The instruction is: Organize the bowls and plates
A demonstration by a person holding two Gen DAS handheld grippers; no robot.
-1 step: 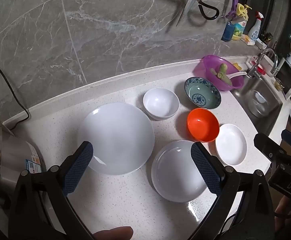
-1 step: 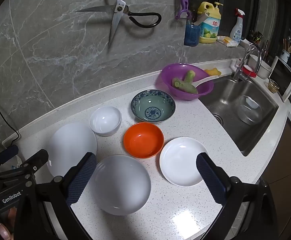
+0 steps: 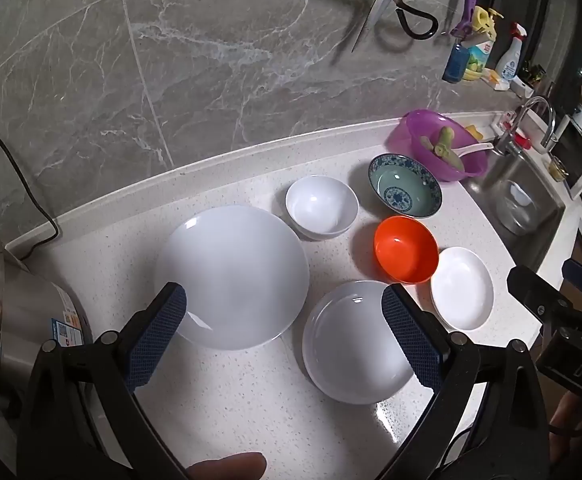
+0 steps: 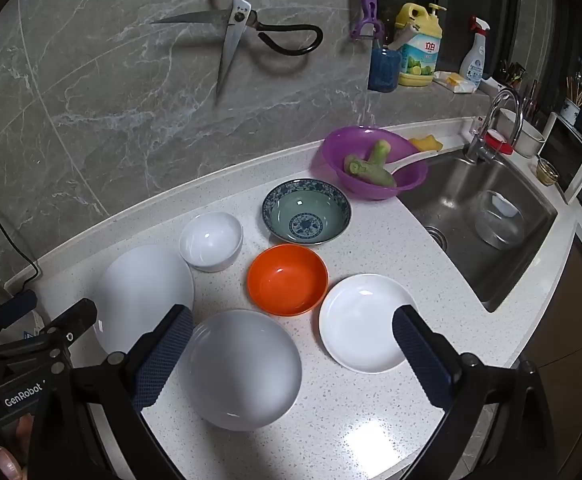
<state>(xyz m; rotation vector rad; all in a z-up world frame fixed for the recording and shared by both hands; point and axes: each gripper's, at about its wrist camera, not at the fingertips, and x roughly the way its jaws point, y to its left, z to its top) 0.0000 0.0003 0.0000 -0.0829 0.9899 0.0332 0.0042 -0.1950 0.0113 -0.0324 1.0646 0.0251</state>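
**Both claws wide over six dishes on the desk**

Your left claw point(image 3: 284, 328) hangs above the desk point(image 3: 251, 408) with its jaws spread wide and nothing between them. Under it sit the large white plate point(image 3: 233, 276) and, to its right, the medium white plate point(image 3: 357, 344); the two lie just beside each other near the desk's front edge. Your right claw point(image 4: 293, 354) is equally wide and holds nothing, hovering over that same medium white plate point(image 4: 243, 368) and the small white plate point(image 4: 365, 322), which rests near the front edge on the sink side.

Behind the plates you have three bowls. The white bowl point(image 4: 211, 240) stands just behind the large white plate point(image 4: 145, 296), close to touching it. The orange bowl point(image 4: 287, 280) sits in the middle of the group, just beside the small white plate and the medium one. The blue-patterned bowl point(image 4: 307, 212) is farther back, toward the desk's rear edge by the wall.

Past it, at the desk's end next to the sink point(image 4: 487, 216), a purple basin point(image 4: 375, 164) holds green vegetable pieces and a white spoon. Scissors point(image 4: 235, 36) hang on the marble wall. A steel cooker point(image 3: 23, 328) stands at the desk's left end in your left wrist view.
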